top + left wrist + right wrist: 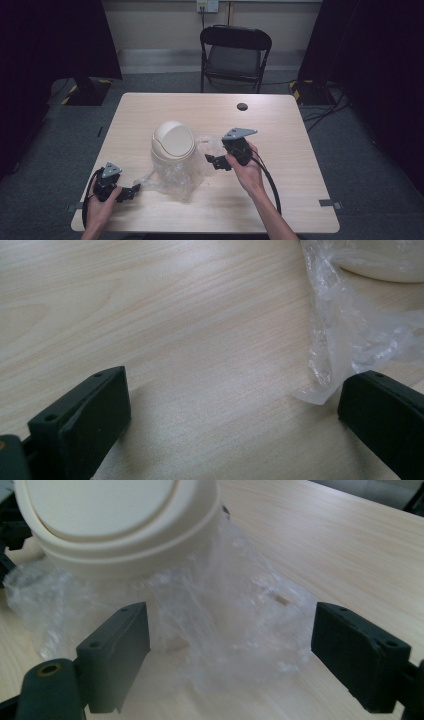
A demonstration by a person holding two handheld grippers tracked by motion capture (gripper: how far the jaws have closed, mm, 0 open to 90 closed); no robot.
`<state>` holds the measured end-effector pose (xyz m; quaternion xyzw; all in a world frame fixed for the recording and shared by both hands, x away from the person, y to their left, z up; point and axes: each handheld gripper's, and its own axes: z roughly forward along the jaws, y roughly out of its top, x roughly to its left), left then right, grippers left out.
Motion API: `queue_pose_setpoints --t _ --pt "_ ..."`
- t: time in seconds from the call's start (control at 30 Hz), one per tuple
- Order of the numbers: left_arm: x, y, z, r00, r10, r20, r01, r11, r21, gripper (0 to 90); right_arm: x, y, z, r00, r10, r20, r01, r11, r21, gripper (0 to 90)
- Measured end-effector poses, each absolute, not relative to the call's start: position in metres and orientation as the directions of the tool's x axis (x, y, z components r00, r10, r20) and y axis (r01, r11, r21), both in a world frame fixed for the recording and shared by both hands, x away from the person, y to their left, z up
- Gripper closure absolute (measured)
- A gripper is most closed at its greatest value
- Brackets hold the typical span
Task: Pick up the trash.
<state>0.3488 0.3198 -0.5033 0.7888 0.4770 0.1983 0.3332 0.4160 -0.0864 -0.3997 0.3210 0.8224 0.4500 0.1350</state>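
A cream dome-lidded bin (173, 140) stands in the middle of the wooden table (280, 130), wrapped below in a crumpled clear plastic bag (172, 177). My right gripper (214, 162) hovers just right of the bin, jaws open and pointing left at the bag. In the right gripper view the bin (115, 520) fills the top left and the bag (225, 615) spreads between the open jaws without touching them. My left gripper (131, 192) rests near the table's front left corner, open, pointing at the bag's edge (345, 330); one jaw sits beside that edge.
A small black round cap (242, 106) lies on the far side of the table. A black folding chair (235, 55) stands behind the table. Cables run on the floor at the right. Dark curtains flank both sides.
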Motion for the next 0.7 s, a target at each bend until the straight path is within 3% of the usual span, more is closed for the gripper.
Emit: queue_pose_setpoints --t 0.33,0.7 --pt "0.349 0.320 -0.503 0.465 0.885 -0.009 0.622 -0.320 0.715 0.0 0.427 -0.048 -0.372 -0.800 0.597 0.053 0.359 0.406 0.840 15.1" --pt "0.349 0.320 -0.503 0.466 0.885 -0.009 0.622 -0.320 0.715 0.0 0.442 -0.026 -0.370 -0.816 0.575 0.059 0.358 0.423 0.832 15.0"
